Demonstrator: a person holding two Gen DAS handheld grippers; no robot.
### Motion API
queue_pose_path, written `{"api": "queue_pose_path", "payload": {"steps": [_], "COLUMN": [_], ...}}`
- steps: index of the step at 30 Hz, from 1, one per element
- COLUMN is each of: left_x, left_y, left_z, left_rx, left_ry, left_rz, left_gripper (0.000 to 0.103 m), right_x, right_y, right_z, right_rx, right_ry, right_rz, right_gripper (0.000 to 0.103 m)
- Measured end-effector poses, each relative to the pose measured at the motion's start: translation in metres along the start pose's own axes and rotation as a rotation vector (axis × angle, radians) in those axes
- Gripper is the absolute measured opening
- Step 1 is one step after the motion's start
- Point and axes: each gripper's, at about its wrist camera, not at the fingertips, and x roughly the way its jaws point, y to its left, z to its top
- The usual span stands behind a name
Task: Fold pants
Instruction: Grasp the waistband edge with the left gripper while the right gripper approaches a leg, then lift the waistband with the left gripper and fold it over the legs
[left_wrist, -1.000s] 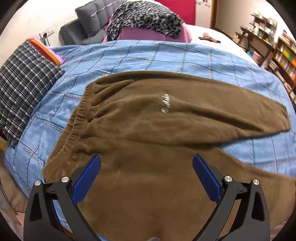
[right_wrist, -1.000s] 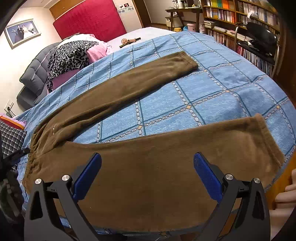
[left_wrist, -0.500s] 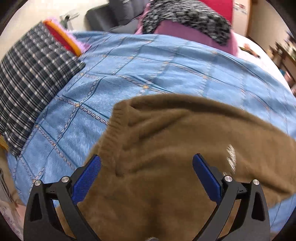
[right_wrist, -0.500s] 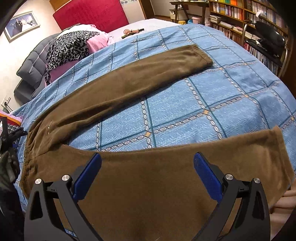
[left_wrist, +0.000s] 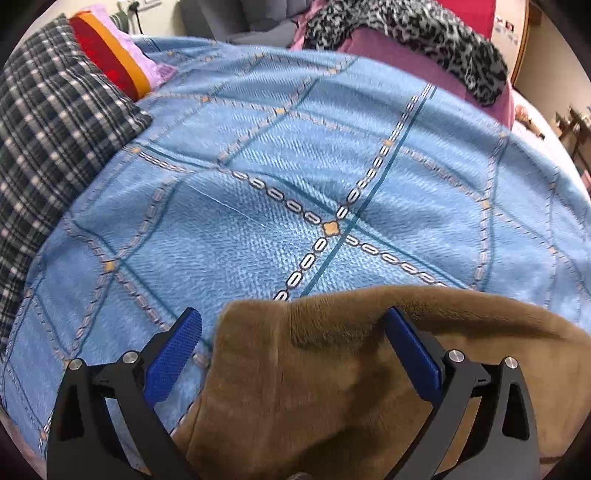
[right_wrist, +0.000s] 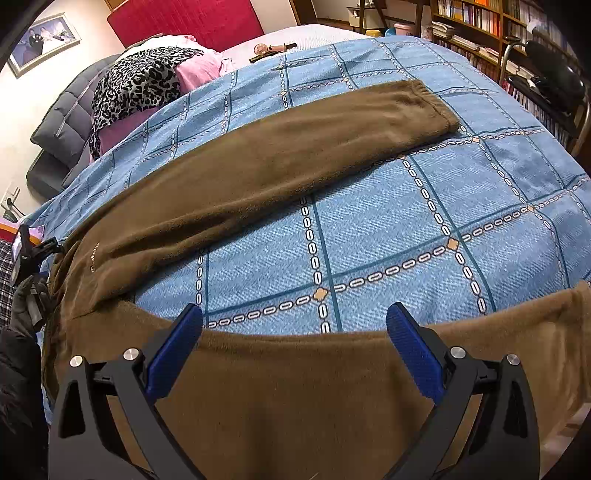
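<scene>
On the blue checked bedspread, right view shows brown fleece pants spread out; left sees only a corner. Both grippers' fingers gape wide, holding nothing.

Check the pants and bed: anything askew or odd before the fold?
Nothing damaged or spilled. The brown pants lie with legs splayed in a V, blue blanket showing between them, so they are not yet aligned. Both the left gripper and right gripper are open over the fabric.
</scene>
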Motion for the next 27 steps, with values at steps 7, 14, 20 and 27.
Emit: {"api": "queue_pose_path", "payload": {"steps": [7,14,20,27], "left_x": [0.021,-0.006,-0.071,-0.120], "left_y": [-0.002,0.000,0.011,-0.003], "left_z": [-0.004,-0.010,-0.038,-0.087], "left_rx": [-0.012,-0.037,0.006,0.131], "left_ry": [0.026,0.020,-0.090,-0.118], "left_rz": [-0.040,-0.181,-0.325,-0.374], "left_gripper": [0.093,0.043,0.041,0.041], "right_x": [0.017,0.038,0.050,0.066], "right_y": [-0.003,-0.002,-0.008,-0.010], "right_z": [0.013,0.037,0.070,0.099], "right_rx": [0.026,0.034,0.046,0.050], "right_ry": [0.016,0.013,-0.019,-0.039], "right_rz": [0.004,0.019,-0.013,-0.012], "right_gripper": [0.100,0.100,0.100,0.100]}}
